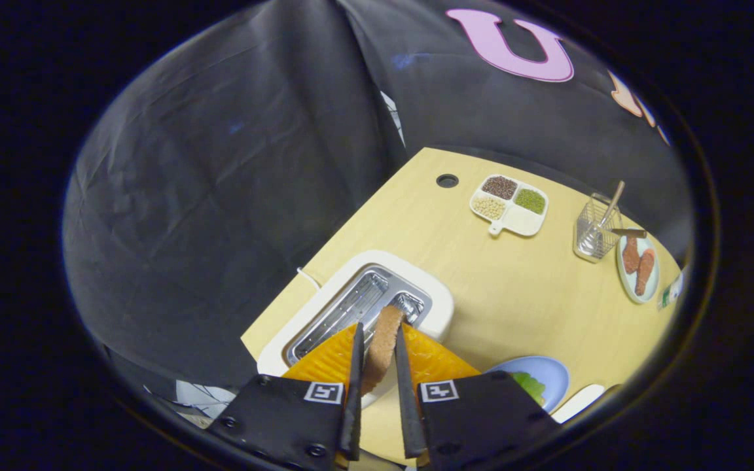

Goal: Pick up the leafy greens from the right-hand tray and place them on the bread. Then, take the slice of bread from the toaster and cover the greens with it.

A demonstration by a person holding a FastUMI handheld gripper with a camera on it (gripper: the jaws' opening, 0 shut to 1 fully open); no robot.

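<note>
So the claw [377, 363] has its two fingers pinched on the slice of bread [382, 347], holding it edge-on right over the toaster [364, 307], with the slice's far end reaching to the slot's edge. Looks to me like we're on the second half of the job: the leafy greens [529, 386] sit on the pale blue plate [550, 369] just off to the right of the fingers, though I can't actually make out the bottom slice under them, so take that as a guess. To do this bit well I'd carry the slice up clear of the metal slot before swinging over, keep the squeeze gentle since bread is soft and crumbly and will dent or tear, then turn it flat above the plate and lower it square onto the greens before letting go, so the leaves don't get shoved sideways. Material-wise: the slice is brown, grainy and thin, a bit spongy-looking along its crust; the toaster is a rounded cream plastic shell with a shiny ribbed steel top; the worktop [514, 294] is smooth light wood. Farther back there's a white four-compartment dish of beans and grains [509, 204], a wire mesh holder [596, 232] with a utensil in it, and a small oval plate with brownish pieces [639, 267].
</note>
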